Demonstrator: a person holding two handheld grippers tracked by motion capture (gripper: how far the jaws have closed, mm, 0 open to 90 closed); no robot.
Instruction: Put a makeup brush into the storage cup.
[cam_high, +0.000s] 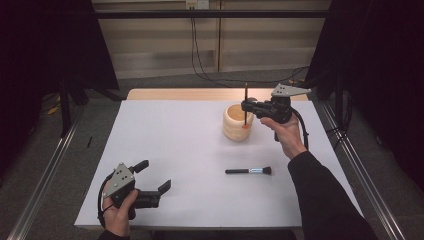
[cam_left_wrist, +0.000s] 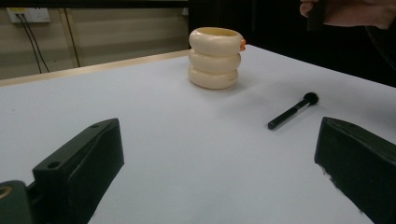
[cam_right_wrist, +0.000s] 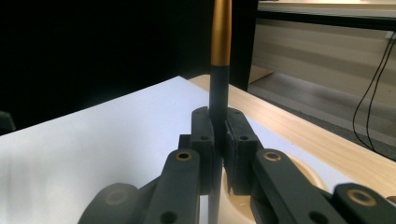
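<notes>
Two brushes: one black brush (cam_high: 249, 171) lying on the counter (cam_high: 170, 150), one upright brush (cam_high: 245, 102). One cream ringed holder (cam_high: 237, 123).

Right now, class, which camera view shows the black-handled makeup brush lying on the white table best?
The high view: the black-handled makeup brush lies whole, side-on, handle left and bristles right, in front of the cream ringed holder. The left gripper view shows it foreshortened, bristle end farther away. The right gripper view offers nothing of it.

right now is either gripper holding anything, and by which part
The right gripper is shut on a thin brush, gripping its dark handle partway along, upright over the cream holder. The left gripper is open and holds nothing.
</notes>
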